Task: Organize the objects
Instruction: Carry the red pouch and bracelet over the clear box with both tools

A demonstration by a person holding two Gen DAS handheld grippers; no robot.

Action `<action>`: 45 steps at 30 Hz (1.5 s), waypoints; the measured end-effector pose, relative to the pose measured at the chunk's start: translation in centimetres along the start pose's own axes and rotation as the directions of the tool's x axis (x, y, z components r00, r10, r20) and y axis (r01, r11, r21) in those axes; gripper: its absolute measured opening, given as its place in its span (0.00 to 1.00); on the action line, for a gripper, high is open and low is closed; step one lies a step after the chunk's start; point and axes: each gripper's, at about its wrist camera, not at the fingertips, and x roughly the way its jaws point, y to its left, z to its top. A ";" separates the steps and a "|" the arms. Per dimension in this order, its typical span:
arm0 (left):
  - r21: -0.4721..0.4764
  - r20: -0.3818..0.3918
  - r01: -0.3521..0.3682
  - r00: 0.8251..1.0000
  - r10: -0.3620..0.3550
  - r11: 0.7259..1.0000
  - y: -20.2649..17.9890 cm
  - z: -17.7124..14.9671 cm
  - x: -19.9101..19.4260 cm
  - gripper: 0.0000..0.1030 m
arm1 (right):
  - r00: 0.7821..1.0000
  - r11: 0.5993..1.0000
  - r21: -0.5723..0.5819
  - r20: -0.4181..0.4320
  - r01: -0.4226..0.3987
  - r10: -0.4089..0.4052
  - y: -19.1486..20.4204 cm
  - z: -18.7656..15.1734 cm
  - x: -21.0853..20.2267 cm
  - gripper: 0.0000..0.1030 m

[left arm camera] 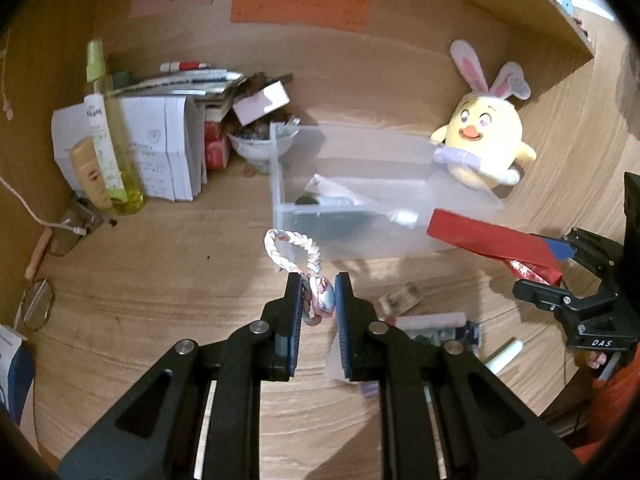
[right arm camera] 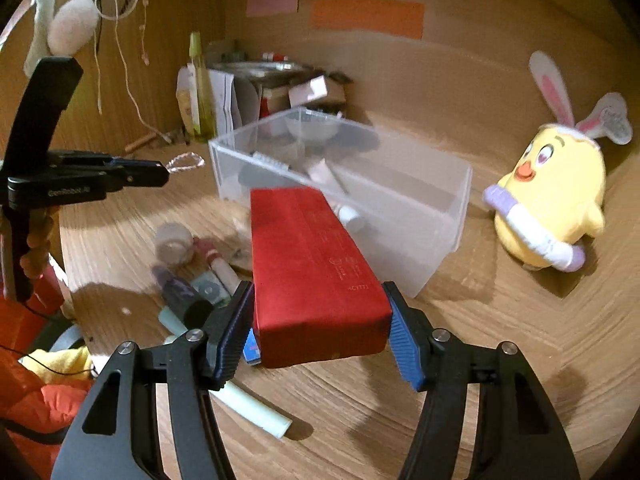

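The bin (right arm camera: 420,216) stands mid-desk (left arm camera: 160,272), with small items lying inside it. Right of the bin, just beside its far corner, sits the plush (right arm camera: 552,196). Behind the bin to the left a bowl (left arm camera: 260,146) rests near a stack of boxes (left arm camera: 168,148), and bottles (left arm camera: 108,140) stand at the left of that stack. Notes (left arm camera: 298,2) hang on the back wall. In front of the bin a scatter of tubes (right arm camera: 200,280) lies on the desk. The box (right arm camera: 316,272) hangs above the desk before the bin's near wall; the bracelet (left arm camera: 296,256) hangs left of it, near the bin's left corner
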 end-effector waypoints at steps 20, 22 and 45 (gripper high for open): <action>0.042 0.089 0.040 0.995 -0.044 0.998 -2.3 4.1 -0.3 0.15 | 0.981 0.999 0.043 0.191 0.022 -0.030 -1.1 3.9 -3.4 0.56; 0.045 0.100 0.039 0.994 -0.043 0.998 -2.3 4.5 -0.4 0.15 | 0.978 0.999 0.039 0.206 0.030 -0.038 -1.2 4.5 -3.7 0.56; 0.062 0.115 0.037 0.992 -0.044 0.997 -3.1 9.5 3.4 0.15 | 0.970 0.991 0.058 0.204 0.122 -0.131 -3.9 9.4 0.5 0.56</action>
